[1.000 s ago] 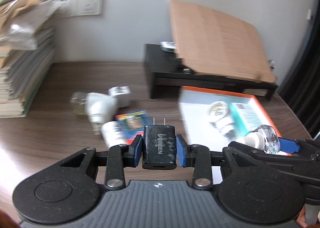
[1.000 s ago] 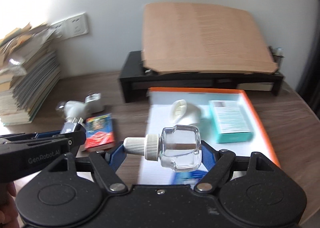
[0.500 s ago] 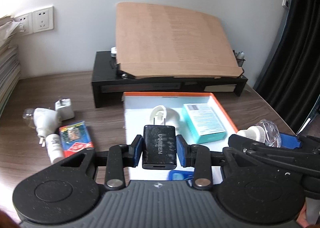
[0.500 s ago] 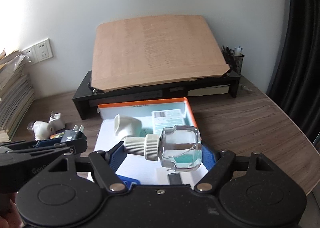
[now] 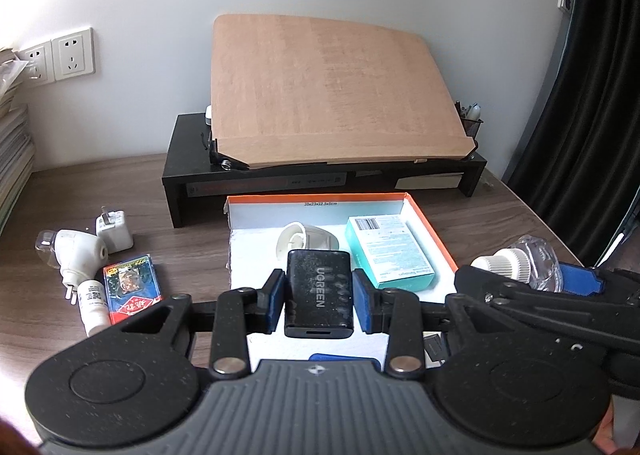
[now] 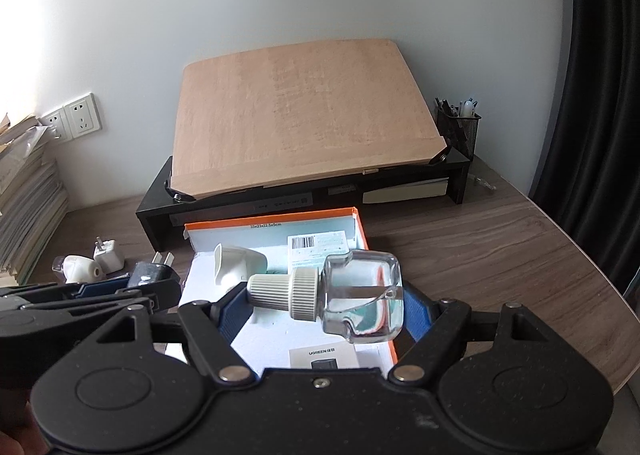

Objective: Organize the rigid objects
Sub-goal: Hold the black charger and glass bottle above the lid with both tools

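My left gripper (image 5: 319, 301) is shut on a black UGREEN charger (image 5: 319, 291), held over the near part of the orange-rimmed white box (image 5: 434, 233). My right gripper (image 6: 324, 305) is shut on a clear bottle with a ribbed white cap (image 6: 360, 297), lying sideways between the blue pads above the same box (image 6: 362, 233). The bottle (image 5: 528, 261) also shows at the right of the left wrist view. Inside the box lie a white plug-in device (image 5: 306, 243) and a teal carton (image 5: 386, 251).
Left of the box on the wooden desk lie a white plug-in device (image 5: 74, 259), a white charger (image 5: 114, 231), a small white bottle (image 5: 93, 305) and a red card pack (image 5: 132, 285). A black stand (image 5: 320, 179) bearing a tilted wooden board (image 5: 332, 91) sits behind. A black curtain (image 5: 592, 95) hangs right.
Both grippers swung to the right with their loads, from over the loose items on the desk to over the box. Both grips stayed the same.
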Tool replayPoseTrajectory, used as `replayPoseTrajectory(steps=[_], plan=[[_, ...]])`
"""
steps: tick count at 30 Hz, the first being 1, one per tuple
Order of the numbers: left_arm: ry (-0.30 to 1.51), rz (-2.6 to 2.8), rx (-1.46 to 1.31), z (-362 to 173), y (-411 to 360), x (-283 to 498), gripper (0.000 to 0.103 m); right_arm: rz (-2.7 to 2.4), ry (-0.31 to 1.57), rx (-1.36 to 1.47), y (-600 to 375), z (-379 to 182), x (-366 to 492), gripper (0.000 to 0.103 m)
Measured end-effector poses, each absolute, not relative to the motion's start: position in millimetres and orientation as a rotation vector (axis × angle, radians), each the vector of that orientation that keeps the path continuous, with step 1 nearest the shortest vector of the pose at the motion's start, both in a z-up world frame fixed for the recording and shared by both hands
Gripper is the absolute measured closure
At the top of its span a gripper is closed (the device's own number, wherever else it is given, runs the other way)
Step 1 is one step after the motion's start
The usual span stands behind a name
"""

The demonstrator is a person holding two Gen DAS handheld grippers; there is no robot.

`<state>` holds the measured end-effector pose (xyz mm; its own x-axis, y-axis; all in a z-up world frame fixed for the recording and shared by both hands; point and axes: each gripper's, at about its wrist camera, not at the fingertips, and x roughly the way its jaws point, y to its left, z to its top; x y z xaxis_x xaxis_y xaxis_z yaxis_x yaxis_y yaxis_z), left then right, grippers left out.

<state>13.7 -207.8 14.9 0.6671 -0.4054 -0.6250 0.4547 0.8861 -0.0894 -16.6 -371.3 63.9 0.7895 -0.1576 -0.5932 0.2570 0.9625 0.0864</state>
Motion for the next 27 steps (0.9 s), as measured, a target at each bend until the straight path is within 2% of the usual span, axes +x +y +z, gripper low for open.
replayPoseTrajectory(steps=[27], plan=[[0.679,-0.458,0.067,19.2,-197.0,10.0,0.067,-0.203,0.605,0.16,-362.2,70.1,-18.1,0.011]])
